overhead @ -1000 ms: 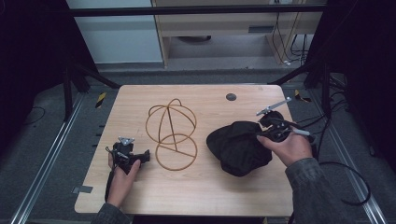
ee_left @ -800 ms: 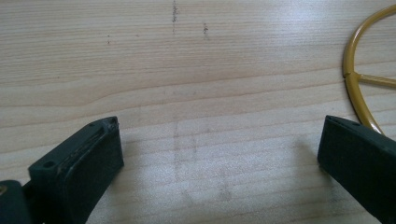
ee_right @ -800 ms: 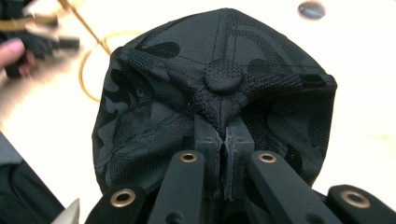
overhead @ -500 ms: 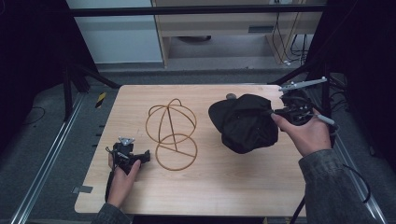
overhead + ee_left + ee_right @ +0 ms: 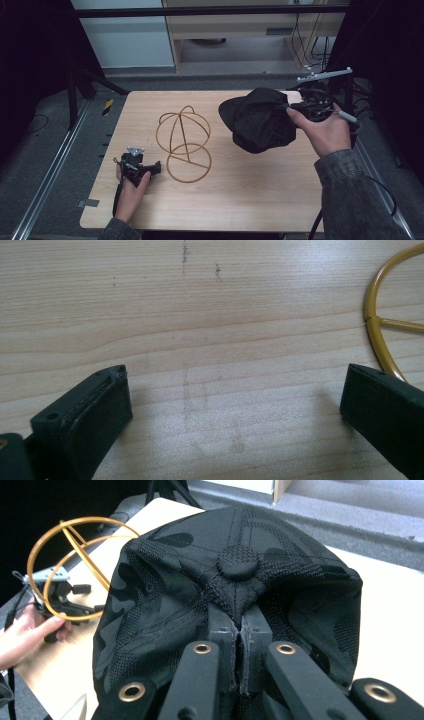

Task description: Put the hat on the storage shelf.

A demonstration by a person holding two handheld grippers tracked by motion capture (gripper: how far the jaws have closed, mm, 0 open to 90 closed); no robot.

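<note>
A black camouflage cap [image 5: 257, 122] hangs in the air over the right half of the wooden table [image 5: 250, 195]. My right gripper [image 5: 292, 107] is shut on its fabric. In the right gripper view the jaws pinch the crown just below the top button [image 5: 239, 562], with the gripper [image 5: 243, 625] under the cap [image 5: 165, 610]. A gold wire hat stand [image 5: 182, 145] sits at the table's middle, its ring base [image 5: 380, 335] flat on the wood. Left of it my left gripper [image 5: 152, 168] rests on the table, open [image 5: 235, 405], nothing between the jaws.
The cap hangs just right of the stand's dome [image 5: 75, 555]. A metal rail [image 5: 47, 185] runs along the floor on the left. A shelf unit [image 5: 235, 35] stands behind the table. A grey tape patch [image 5: 87, 203] marks the front left corner.
The right gripper lifted the cap off the table and carried it up and toward the far side. The left gripper and the stand stayed put.
</note>
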